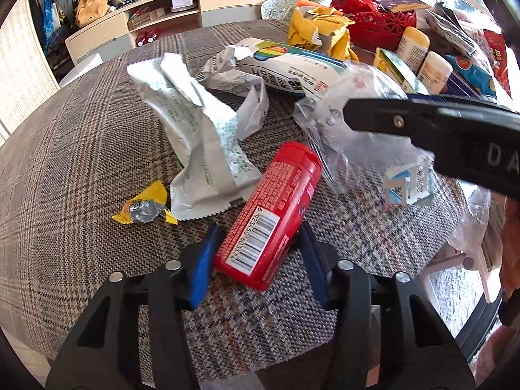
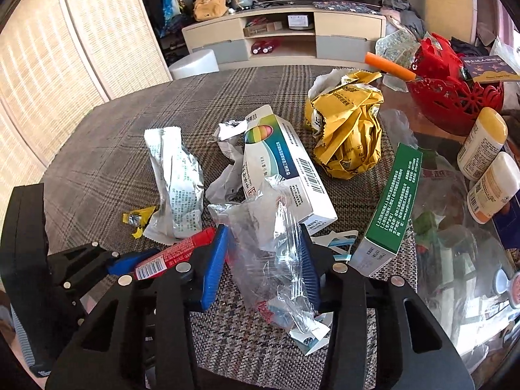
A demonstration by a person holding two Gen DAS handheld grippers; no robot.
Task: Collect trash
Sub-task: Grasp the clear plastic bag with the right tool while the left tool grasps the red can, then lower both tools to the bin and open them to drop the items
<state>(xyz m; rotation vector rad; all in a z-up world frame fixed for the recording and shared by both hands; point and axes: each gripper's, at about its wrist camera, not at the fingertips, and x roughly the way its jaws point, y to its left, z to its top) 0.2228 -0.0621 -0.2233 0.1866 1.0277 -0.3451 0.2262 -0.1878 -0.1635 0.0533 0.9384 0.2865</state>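
A red flat container (image 1: 269, 214) with a barcode lies on the checked tablecloth (image 1: 81, 149) between the open jaws of my left gripper (image 1: 260, 253); whether the pads touch it I cannot tell. It also shows in the right wrist view (image 2: 175, 253). My right gripper (image 2: 265, 260) is open around a crumpled clear plastic bag (image 2: 276, 253), also seen in the left wrist view (image 1: 341, 120). Nearby lie a silver-white wrapper (image 1: 198, 139), a small yellow candy wrapper (image 1: 143, 209), a white rainbow box (image 2: 286, 169) and crumpled yellow packaging (image 2: 347, 130).
A green box (image 2: 390, 208) lies right of the bag. Two white bottles with yellow caps (image 2: 484, 162) and a red basket (image 2: 455, 94) stand at the right on the glass tabletop. Torn paper bits (image 1: 406, 188) lie on the cloth. A TV cabinet (image 2: 282, 32) stands behind.
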